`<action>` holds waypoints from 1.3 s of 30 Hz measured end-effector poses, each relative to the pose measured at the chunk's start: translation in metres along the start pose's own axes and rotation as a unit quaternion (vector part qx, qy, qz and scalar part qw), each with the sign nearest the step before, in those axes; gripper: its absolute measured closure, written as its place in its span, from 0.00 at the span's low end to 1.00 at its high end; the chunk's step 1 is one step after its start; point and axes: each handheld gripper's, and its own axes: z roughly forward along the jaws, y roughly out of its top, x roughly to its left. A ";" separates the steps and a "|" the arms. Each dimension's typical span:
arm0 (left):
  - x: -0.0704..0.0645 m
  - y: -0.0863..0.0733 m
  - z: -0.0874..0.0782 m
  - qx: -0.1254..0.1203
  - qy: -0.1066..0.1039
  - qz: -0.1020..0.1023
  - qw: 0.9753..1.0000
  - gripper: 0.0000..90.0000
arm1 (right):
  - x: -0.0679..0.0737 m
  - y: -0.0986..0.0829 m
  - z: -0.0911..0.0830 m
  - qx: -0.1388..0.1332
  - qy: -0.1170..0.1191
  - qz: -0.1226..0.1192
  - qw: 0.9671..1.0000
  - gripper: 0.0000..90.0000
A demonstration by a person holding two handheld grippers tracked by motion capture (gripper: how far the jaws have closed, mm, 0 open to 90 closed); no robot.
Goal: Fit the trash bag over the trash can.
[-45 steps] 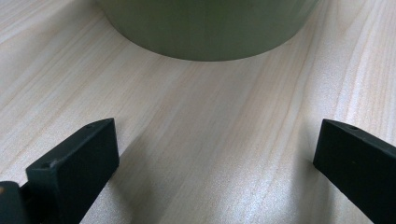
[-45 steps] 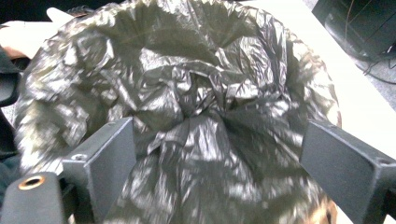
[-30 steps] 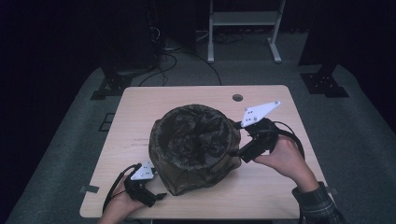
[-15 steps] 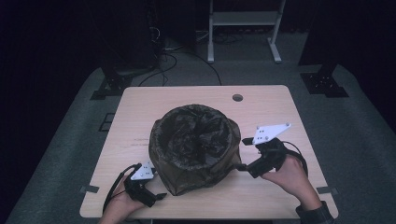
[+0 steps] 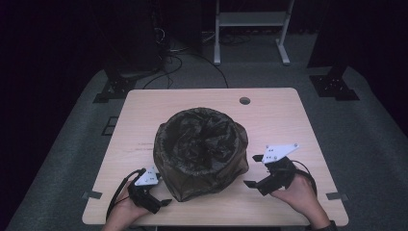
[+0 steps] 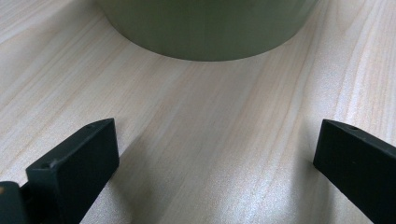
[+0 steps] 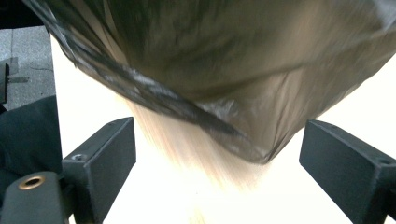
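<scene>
Pale wood table [image 5: 288, 110] under me: my left gripper [image 5: 153, 198] sits near-left, jaws wide, empty, just beside the bag-lined bin [image 5: 199, 151] at centre; my right gripper [image 5: 254, 171] hovers near-right, jaws wide, empty.

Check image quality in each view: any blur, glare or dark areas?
High view: room dark, pale wooden table lit. Left gripper view: sharp grain, olive round bin base soft. Right gripper view: dark plastic bag liner motion-smeared, tabletop overexposed.
</scene>
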 end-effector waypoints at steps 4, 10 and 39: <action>0.000 0.000 0.000 0.000 0.000 0.000 1.000 0.00 | 0.001 -0.011 0.007 0.009 -0.004 0.003 1.000 0.11; 0.000 0.000 0.000 0.000 0.000 0.000 1.000 0.00 | 0.004 -0.034 0.017 0.015 -0.027 0.009 0.999 0.11; 0.000 0.000 0.000 0.000 0.000 0.000 1.000 0.00 | 0.015 -0.064 0.064 0.026 -0.022 0.020 0.999 0.11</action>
